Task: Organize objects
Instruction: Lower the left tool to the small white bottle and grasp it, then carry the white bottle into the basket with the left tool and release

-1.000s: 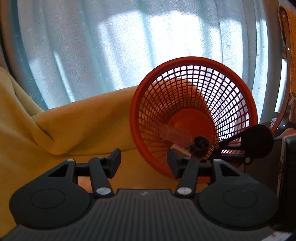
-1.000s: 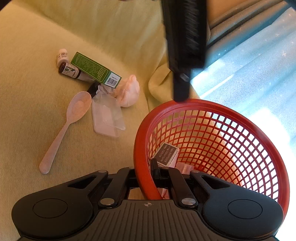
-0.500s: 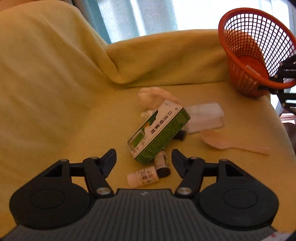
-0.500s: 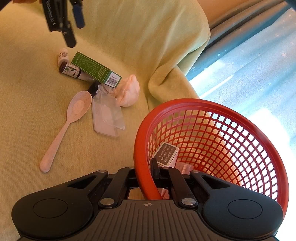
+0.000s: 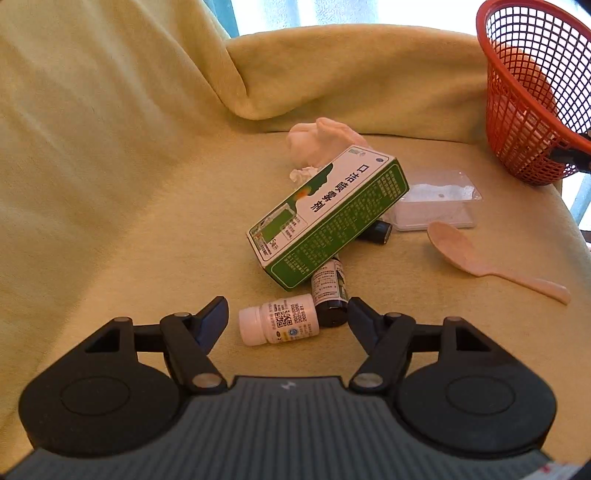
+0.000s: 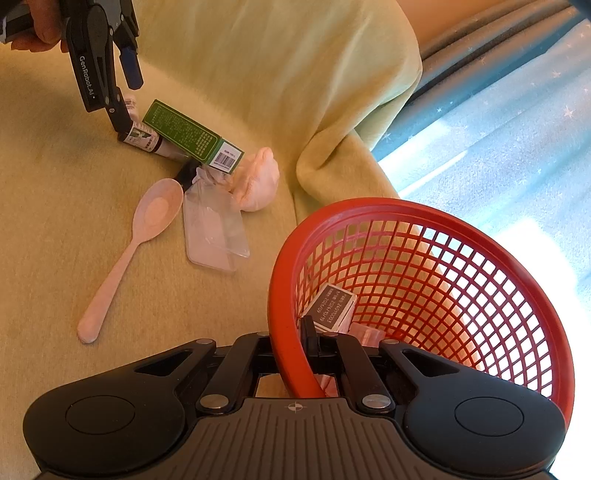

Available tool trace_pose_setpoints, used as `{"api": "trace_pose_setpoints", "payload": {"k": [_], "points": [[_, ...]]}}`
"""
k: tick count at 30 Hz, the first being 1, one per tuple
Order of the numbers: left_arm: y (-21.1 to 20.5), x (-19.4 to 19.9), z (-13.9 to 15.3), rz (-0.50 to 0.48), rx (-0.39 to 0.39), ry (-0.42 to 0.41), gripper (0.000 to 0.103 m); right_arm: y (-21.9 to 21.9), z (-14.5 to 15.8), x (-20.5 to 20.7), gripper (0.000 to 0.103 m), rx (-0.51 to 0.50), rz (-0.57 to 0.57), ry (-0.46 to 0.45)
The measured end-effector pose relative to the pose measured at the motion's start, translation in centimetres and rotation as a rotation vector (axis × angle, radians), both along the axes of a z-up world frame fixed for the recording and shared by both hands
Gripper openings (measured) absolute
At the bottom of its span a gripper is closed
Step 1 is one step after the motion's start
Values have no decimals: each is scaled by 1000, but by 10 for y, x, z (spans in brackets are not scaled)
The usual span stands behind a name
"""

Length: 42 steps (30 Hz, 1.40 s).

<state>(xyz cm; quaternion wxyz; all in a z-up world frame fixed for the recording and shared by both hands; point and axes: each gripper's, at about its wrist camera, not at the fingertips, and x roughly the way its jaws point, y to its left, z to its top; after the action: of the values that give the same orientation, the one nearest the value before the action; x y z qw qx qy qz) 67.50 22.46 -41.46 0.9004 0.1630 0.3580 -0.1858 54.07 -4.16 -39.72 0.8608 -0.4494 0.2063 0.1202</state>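
On the yellow blanket lies a pile: a green and white box (image 5: pixel 328 218) (image 6: pixel 192 136), a dark bottle (image 5: pixel 328 291) under it, a small white bottle (image 5: pixel 279 323), a pink spoon (image 5: pixel 480 258) (image 6: pixel 140 236), a clear plastic case (image 5: pixel 432 206) (image 6: pixel 214 229) and a pink cloth wad (image 5: pixel 321 140). My left gripper (image 5: pixel 286 308) (image 6: pixel 127 98) hovers low over the white bottle. Its jaws are opening, with the bottle between them untouched. My right gripper (image 6: pixel 293 350) is shut on the near rim of the red basket (image 6: pixel 406 214) (image 5: pixel 517 110), which holds a grey packet (image 6: pixel 332 306).
The blanket (image 5: pixel 110 184) rises into a folded back behind the pile. A blue curtain (image 6: pixel 498 129) with bright window light hangs behind the basket. A small black cylinder (image 5: pixel 378 232) peeks out from under the box. A hand (image 6: pixel 37 26) holds the left gripper.
The left gripper swung away from the basket, came down over the pile and spread its jaws wider around the white bottle. The right gripper and the basket stayed still.
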Motion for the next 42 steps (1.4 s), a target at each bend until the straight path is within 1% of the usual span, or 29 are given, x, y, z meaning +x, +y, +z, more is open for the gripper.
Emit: {"api": "trace_pose_setpoints", "payload": {"k": [7, 8, 10, 15, 17, 19, 20, 21, 22, 25, 27, 33, 39, 42], "points": [[12, 3, -1, 27, -12, 0, 69, 0, 0, 1, 1, -2, 1, -1], [14, 3, -1, 32, -11, 1, 67, 0, 0, 1, 1, -1, 1, -1], [17, 4, -2, 40, -7, 3, 67, 0, 0, 1, 1, 0, 1, -1], [23, 8, -5, 102, -28, 7, 67, 0, -1, 2, 1, -2, 1, -2], [21, 10, -8, 115, -19, 10, 66, 0, -1, 2, 1, -2, 3, -3], [20, 11, -11, 114, -19, 17, 61, 0, -2, 2, 1, -4, 4, -2], [20, 11, -12, 115, -20, 20, 54, 0, -2, 2, 1, -3, 5, -2], [22, 10, -12, 118, -21, 21, 44, 0, -2, 2, 1, -5, 5, -2], [23, 9, -12, 122, -22, 21, 42, 0, -2, 2, 1, -5, 5, -2], [27, 5, -11, 130, -35, 15, 41, 1, -2, 1, 1, -4, 4, -2], [28, 1, -9, 132, -26, 2, 41, 1, -2, 1, 1, -4, 5, -2], [26, -15, 6, 116, -7, -44, 41, 1, -2, 1, 1, -3, 6, -5], [3, -26, 33, 36, 11, -101, 41, 0, -5, -1, 1, -6, 9, -15], [-12, -30, 46, -14, 1, -123, 41, 0, -4, -1, 1, -1, 7, -17]]}}
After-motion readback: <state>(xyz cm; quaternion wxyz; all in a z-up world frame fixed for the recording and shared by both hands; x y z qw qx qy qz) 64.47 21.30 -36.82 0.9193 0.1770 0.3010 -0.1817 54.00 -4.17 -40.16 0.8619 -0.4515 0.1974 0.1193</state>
